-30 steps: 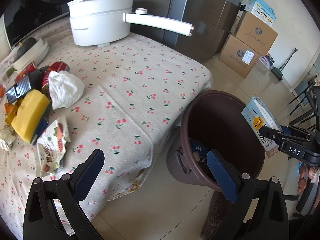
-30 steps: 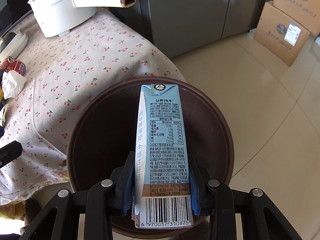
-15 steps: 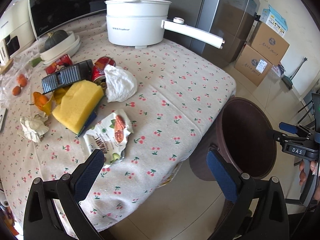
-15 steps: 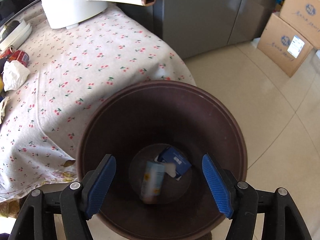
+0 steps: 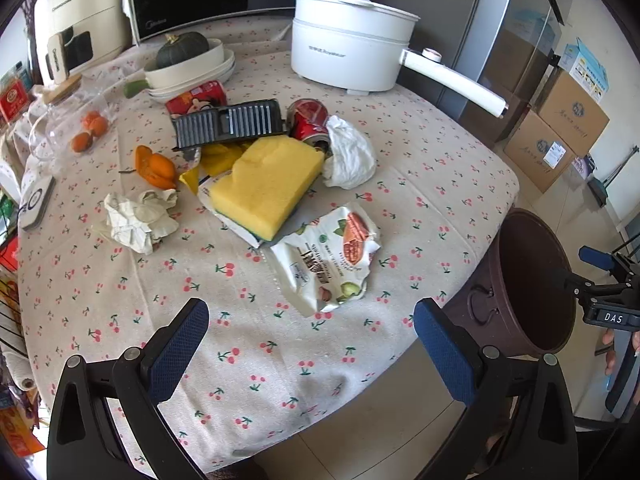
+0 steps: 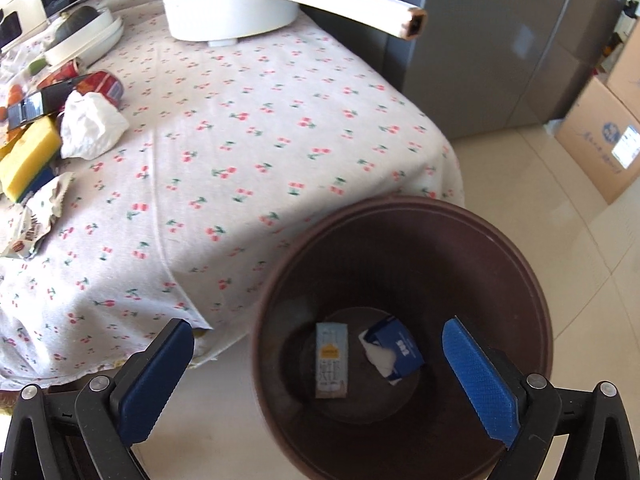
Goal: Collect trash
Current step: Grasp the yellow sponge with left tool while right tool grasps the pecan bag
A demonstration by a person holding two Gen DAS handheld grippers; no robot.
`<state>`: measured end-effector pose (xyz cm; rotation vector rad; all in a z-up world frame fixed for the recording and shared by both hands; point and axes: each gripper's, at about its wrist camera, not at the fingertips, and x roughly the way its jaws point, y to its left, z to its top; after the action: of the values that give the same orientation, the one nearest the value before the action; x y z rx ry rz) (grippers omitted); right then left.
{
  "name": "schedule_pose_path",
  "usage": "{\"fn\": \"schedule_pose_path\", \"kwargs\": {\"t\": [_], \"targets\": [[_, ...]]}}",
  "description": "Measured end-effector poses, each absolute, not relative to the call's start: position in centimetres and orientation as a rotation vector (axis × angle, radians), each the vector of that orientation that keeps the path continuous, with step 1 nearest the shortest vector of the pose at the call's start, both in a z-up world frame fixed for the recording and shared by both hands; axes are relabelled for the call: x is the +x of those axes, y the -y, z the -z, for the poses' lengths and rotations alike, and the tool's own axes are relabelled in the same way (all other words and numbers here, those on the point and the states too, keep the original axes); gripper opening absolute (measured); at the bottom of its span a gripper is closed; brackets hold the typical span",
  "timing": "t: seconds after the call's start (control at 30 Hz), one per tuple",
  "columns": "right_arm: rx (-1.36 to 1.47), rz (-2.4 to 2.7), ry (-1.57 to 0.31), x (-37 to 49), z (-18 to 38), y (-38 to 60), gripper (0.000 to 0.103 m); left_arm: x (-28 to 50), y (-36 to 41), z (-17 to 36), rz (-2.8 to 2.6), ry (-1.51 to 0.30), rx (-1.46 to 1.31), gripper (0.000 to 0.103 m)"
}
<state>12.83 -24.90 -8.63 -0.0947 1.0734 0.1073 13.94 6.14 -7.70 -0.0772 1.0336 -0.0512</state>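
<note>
yellow sponge [image 5: 267,184], brown bin [image 6: 400,340], cherry-print tablecloth [image 5: 420,160]

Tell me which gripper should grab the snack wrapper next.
Left. The left gripper is open and hovers just short of the snack wrapper; the right gripper, also open, hangs over the trash bin.

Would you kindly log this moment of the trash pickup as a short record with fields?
left gripper: jaws open, empty, over the table edge
right gripper: jaws open, empty, above the bin
bin: brown, on the floor beside the table
in bin: milk carton, blue carton
nearest trash on table: snack wrapper
other trash: yellow sponge, white tissue, red can
</note>
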Motion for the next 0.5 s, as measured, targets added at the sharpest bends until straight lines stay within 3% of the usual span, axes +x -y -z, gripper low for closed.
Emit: {"fn": "schedule_pose_path", "kwargs": {"t": [0.5], "targets": [[-0.031, -0.224, -1.075, 14.5, 8.2, 16.8, 0.102, 12.4, -15.0, 8.7, -0.082, -1.043, -0.151, 0.103]]}}
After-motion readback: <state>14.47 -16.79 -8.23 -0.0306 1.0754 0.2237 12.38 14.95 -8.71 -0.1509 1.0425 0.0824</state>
